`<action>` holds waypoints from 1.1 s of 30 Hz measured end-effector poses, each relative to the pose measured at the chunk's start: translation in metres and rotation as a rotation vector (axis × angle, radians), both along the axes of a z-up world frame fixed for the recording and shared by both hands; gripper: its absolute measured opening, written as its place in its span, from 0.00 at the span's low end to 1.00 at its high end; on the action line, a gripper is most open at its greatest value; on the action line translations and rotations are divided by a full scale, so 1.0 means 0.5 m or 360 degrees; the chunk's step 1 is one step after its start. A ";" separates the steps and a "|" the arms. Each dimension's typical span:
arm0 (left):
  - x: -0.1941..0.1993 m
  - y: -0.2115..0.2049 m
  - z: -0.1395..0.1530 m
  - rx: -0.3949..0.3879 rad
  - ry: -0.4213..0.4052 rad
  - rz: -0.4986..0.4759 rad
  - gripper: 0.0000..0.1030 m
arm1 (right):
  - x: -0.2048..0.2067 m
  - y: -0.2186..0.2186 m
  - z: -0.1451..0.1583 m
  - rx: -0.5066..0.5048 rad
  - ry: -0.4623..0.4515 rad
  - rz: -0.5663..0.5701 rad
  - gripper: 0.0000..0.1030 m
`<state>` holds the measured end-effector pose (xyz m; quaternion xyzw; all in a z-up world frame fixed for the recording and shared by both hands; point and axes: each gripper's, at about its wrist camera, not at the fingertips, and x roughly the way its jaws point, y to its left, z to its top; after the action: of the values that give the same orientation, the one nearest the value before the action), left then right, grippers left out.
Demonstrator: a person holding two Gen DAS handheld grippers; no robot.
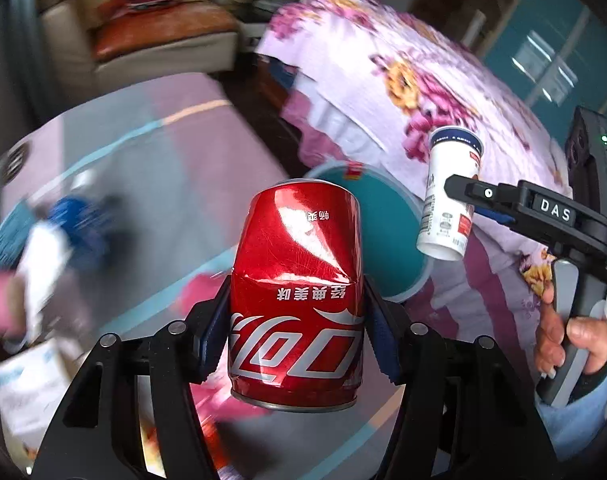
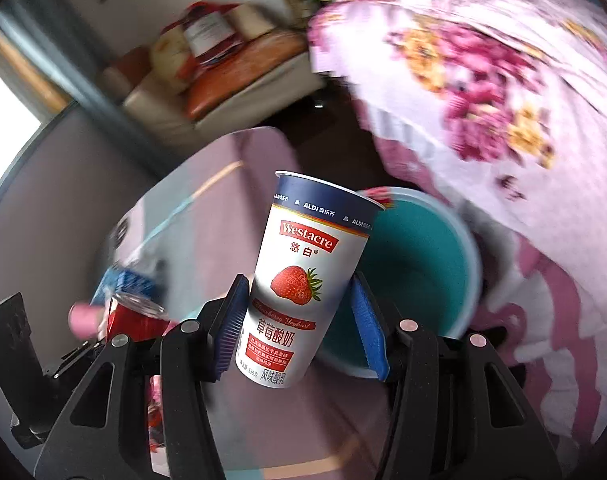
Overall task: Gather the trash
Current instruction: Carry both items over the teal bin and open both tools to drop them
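Observation:
My left gripper point(image 1: 297, 320) is shut on a dented red Coca-Cola can point(image 1: 297, 296), held upside down in the air. My right gripper point(image 2: 299, 316) is shut on a white strawberry yoghurt cup point(image 2: 303, 276), upright and slightly tilted. In the left wrist view the right gripper point(image 1: 463, 196) shows at the right, holding the cup point(image 1: 449, 196) above the rim of a teal bin point(image 1: 387, 216). The teal bin point(image 2: 419, 264) sits on the floor just behind the cup. The can point(image 2: 135, 316) shows at the left in the right wrist view.
A floral pink quilt point(image 1: 403, 80) drapes over a bed beside the bin. Blurred litter, a blue item point(image 1: 83, 220) and white packaging point(image 1: 27, 380), lies on the mat at left. A beige sofa point(image 1: 143, 28) stands at the back.

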<state>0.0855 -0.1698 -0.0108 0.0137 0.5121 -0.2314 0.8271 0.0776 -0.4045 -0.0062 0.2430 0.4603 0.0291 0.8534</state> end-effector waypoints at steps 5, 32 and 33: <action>0.042 -0.102 -0.047 0.0065 0.0056 -0.0109 0.60 | 0.000 -0.068 -0.051 -0.0009 0.0061 -0.0104 0.48; 0.086 -0.132 -0.097 0.0058 0.0111 -0.0095 0.86 | 0.059 -0.092 -0.148 0.0005 0.0227 -0.0133 0.49; 0.084 -0.124 -0.092 0.0049 0.0104 -0.0075 0.88 | 0.061 -0.087 -0.151 0.0000 0.0237 -0.0130 0.49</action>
<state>0.1274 -0.2315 -0.0569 0.0309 0.5418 -0.2433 0.8039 0.1081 -0.4482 -0.0816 0.2630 0.5122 -0.0238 0.8173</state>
